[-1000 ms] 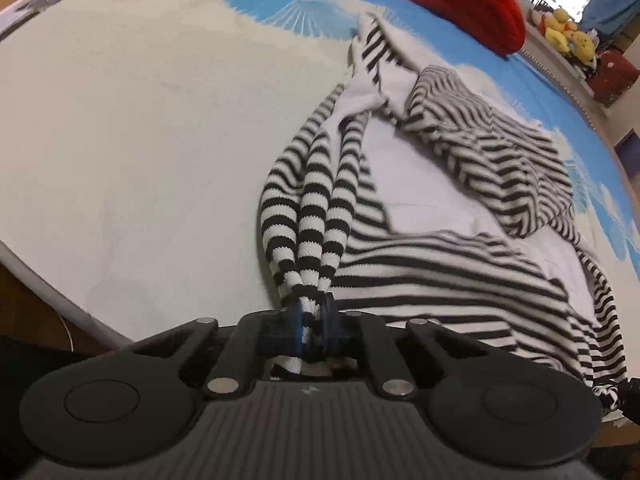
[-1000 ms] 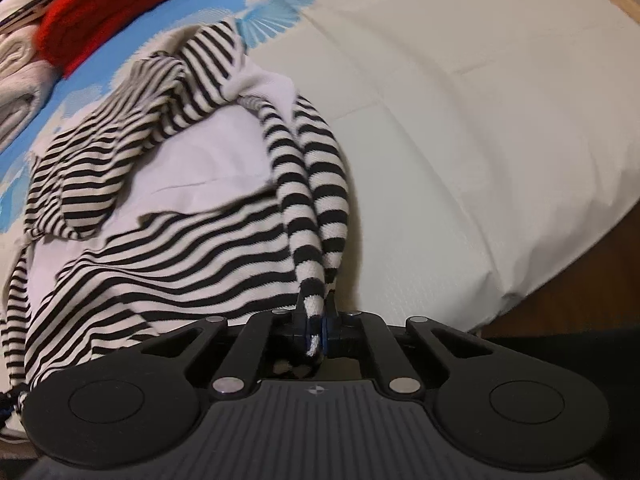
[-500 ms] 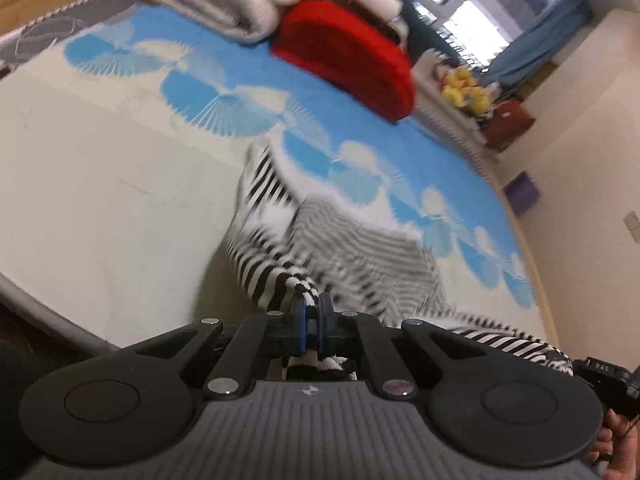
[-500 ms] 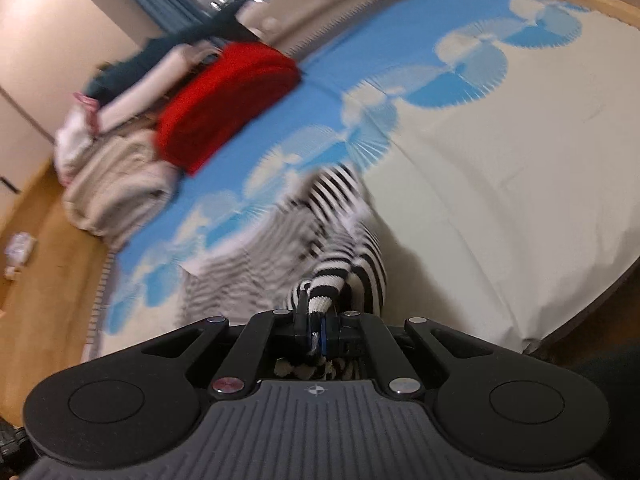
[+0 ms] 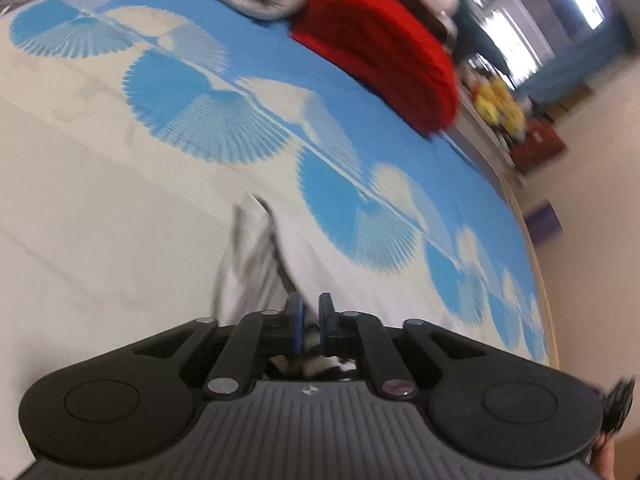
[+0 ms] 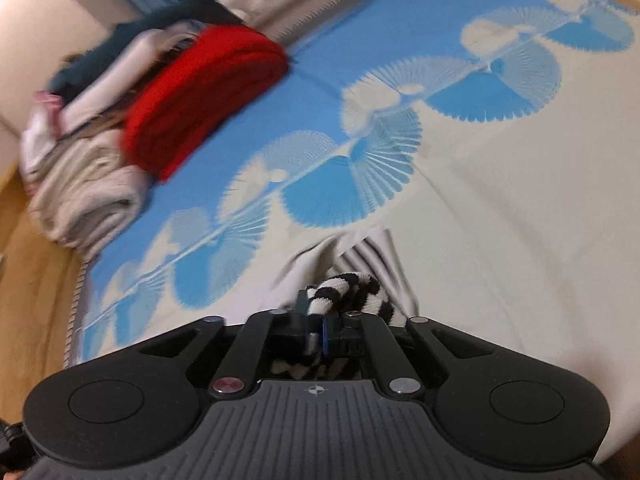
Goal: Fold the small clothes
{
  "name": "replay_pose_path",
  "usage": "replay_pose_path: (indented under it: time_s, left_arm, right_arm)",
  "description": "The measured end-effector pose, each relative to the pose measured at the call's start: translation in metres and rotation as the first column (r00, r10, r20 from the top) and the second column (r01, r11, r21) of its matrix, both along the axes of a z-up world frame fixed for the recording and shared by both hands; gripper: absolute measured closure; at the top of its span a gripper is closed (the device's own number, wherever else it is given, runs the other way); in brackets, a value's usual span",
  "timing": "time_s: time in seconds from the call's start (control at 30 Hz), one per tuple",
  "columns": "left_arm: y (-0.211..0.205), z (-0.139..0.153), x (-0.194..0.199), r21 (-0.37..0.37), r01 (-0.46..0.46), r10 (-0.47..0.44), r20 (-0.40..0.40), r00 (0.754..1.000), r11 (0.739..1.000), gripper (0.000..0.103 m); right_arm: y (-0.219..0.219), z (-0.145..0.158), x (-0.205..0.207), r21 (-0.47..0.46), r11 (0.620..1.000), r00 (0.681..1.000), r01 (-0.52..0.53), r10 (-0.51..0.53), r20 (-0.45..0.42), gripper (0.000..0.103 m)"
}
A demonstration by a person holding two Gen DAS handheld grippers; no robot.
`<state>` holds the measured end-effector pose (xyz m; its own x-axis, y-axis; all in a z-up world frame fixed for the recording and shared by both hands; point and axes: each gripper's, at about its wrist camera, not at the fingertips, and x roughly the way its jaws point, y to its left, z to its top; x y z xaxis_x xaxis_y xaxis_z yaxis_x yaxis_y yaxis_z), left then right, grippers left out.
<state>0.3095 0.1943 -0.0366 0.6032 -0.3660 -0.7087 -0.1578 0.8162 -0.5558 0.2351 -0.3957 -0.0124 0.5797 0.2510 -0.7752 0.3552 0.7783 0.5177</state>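
A black-and-white striped garment (image 6: 352, 286) hangs from both grippers above the bed. My right gripper (image 6: 316, 326) is shut on a bunched striped edge of it. My left gripper (image 5: 310, 320) is shut on another edge; the cloth (image 5: 256, 264) there is blurred to pale grey and hangs down in front of the fingers. Most of the garment is hidden below the gripper bodies in both views.
The bed has a cream and blue fan-patterned cover (image 5: 208, 116). A folded red blanket (image 5: 380, 44) and a stack of grey and white folded cloth (image 6: 84, 196) lie at the far side. Yellow toys (image 5: 498, 100) sit on a shelf beyond the bed.
Both grippers have risen and tilted up, lifting the striped garment off the bed. It lay spread on the cover a second ago and now hangs mostly out of view.
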Motion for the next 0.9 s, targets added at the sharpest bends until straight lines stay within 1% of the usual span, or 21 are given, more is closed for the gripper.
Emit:
replay_pose_path:
  time_s: [0.03,0.07,0.1,0.13,0.17,0.2,0.23,0.27,0.33,0.37,0.43,0.5,0.53,0.6,0.67,0.7,0.73,0.77,0.8,0.87,0.9]
  left_arm:
    - [0.010,-0.012,0.007,-0.019,-0.053,0.052,-0.033,0.998,0.998,0.091]
    - [0.018,-0.020,0.010,-0.044,-0.105,0.102,-0.078,0.992,0.993,0.091]
    - [0.023,-0.023,0.011,-0.078,-0.140,0.132,-0.103,0.986,0.987,0.091]
    - [0.024,-0.020,0.012,-0.102,-0.135,0.127,-0.079,0.989,0.986,0.091]
    - [0.021,-0.013,0.011,-0.097,-0.107,0.103,-0.040,0.994,0.989,0.089]
    - [0.015,-0.006,0.012,-0.068,-0.068,0.068,-0.003,0.998,0.995,0.080]
    - [0.004,0.000,0.012,-0.023,-0.013,0.014,0.030,0.999,1.000,0.073]
    - [-0.006,0.002,0.011,0.002,0.032,-0.032,0.037,0.999,0.999,0.062]
    - [-0.022,-0.004,0.012,0.002,0.107,-0.108,0.014,0.994,0.994,0.061]
    - [-0.027,-0.007,0.012,-0.003,0.122,-0.122,0.003,0.993,0.993,0.061]
    - [-0.037,-0.012,0.014,-0.009,0.145,-0.145,-0.009,0.989,0.989,0.061]
    - [-0.045,-0.014,0.014,-0.015,0.165,-0.165,0.002,0.986,0.986,0.060]
    - [-0.050,-0.013,0.014,-0.014,0.181,-0.181,0.009,0.983,0.983,0.059]
    - [-0.057,-0.014,0.013,-0.013,0.215,-0.215,0.016,0.976,0.976,0.057]
    - [-0.063,-0.012,0.011,0.002,0.255,-0.255,0.020,0.967,0.967,0.057]
    - [-0.067,-0.010,0.010,0.019,0.277,-0.277,0.025,0.960,0.961,0.057]
    - [-0.071,-0.009,0.009,0.044,0.303,-0.305,0.029,0.952,0.952,0.055]
    - [-0.076,-0.008,0.009,0.065,0.325,-0.328,0.029,0.944,0.943,0.049]
    - [-0.081,-0.009,0.008,0.087,0.350,-0.353,0.022,0.935,0.933,0.042]
    - [-0.089,-0.012,0.005,0.112,0.393,-0.397,0.010,0.918,0.913,0.039]
    - [-0.094,-0.013,0.004,0.119,0.418,-0.421,0.004,0.907,0.901,0.039]
  right_arm:
    - [-0.004,-0.014,0.013,-0.002,1.000,0.999,0.028,-0.028,-0.031,0.093]
    - [-0.007,-0.027,0.021,-0.006,0.999,0.997,0.051,-0.052,-0.055,0.093]
    - [-0.008,-0.037,0.025,0.000,0.998,0.996,0.064,-0.064,-0.061,0.093]
    - [-0.009,-0.046,0.024,-0.001,0.998,0.995,0.067,-0.067,-0.071,0.092]
    - [-0.007,-0.051,0.026,-0.015,0.997,0.991,0.077,-0.078,-0.113,0.089]
    - [-0.004,-0.051,0.026,-0.016,0.997,0.990,0.081,-0.082,-0.112,0.086]
    - [-0.001,-0.049,0.028,-0.020,0.998,0.994,0.060,-0.061,-0.091,0.086]
    - [0.004,-0.044,0.030,-0.042,0.999,0.997,0.019,-0.022,-0.071,0.086]
    - [0.010,-0.038,0.033,-0.083,0.996,0.999,-0.039,0.036,-0.036,0.085]
    - [0.009,-0.037,0.033,-0.090,0.995,0.999,-0.048,0.046,-0.025,0.085]
    - [0.003,-0.040,0.031,-0.066,0.997,0.999,-0.033,0.033,-0.012,0.085]
    - [-0.010,-0.047,0.025,-0.013,0.999,0.999,0.034,-0.035,-0.022,0.084]
    - [-0.017,-0.048,0.021,0.017,0.997,0.997,0.080,-0.080,-0.017,0.078]
    - [-0.032,-0.044,0.013,0.064,0.986,0.988,0.154,-0.155,0.017,0.070]
    - [-0.047,-0.043,0.005,0.104,0.972,0.976,0.213,-0.217,0.034,0.068]
    - [-0.051,-0.044,0.003,0.123,0.967,0.973,0.222,-0.228,0.038,0.068]
    - [-0.054,-0.044,0.002,0.139,0.968,0.975,0.211,-0.219,0.045,0.068]
    - [-0.052,-0.044,0.003,0.144,0.973,0.980,0.182,-0.191,0.049,0.068]
    - [-0.048,-0.044,0.005,0.138,0.982,0.989,0.132,-0.140,0.045,0.068]
    - [-0.031,-0.046,0.009,0.126,0.992,1.000,0.011,-0.014,0.020,0.065]
    - [-0.021,-0.049,0.011,0.125,0.991,0.999,-0.054,0.054,0.001,0.061]
